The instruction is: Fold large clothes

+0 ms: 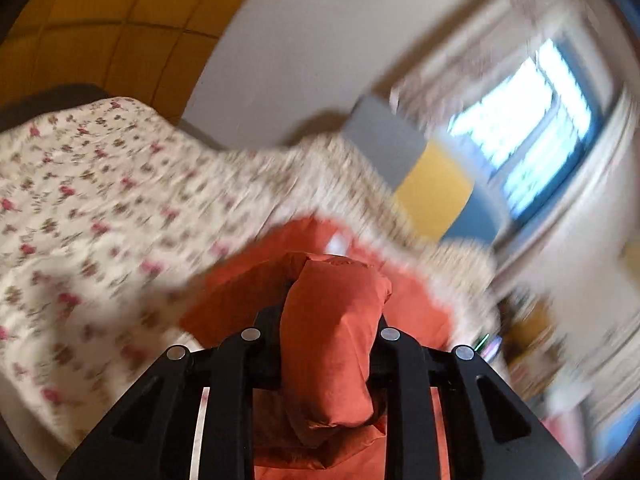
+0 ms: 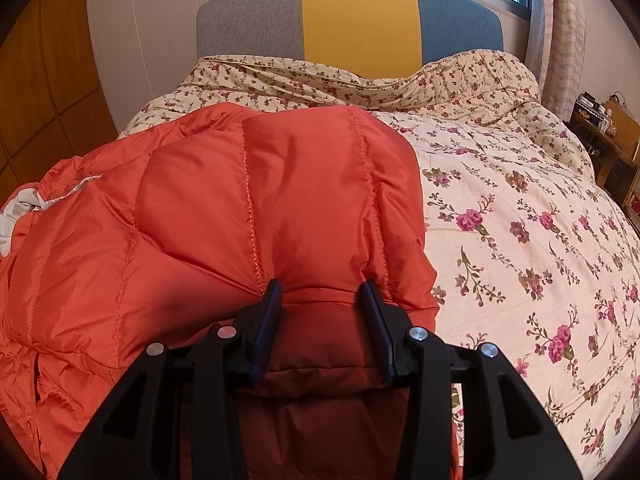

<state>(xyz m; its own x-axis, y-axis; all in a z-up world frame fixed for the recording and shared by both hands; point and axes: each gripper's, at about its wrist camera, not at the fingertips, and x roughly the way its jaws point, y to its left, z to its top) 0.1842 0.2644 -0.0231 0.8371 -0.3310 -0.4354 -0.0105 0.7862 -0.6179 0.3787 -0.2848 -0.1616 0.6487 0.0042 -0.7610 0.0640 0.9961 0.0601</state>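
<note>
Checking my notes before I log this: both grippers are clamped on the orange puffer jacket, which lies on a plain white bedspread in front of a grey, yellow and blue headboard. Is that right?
One detail is wrong: the bedspread is not plain white but cream with a pink floral print, as the right wrist view shows. The rest stands: the left gripper and right gripper are both clamped on the orange puffer jacket, in front of the grey, yellow and blue headboard.
</note>
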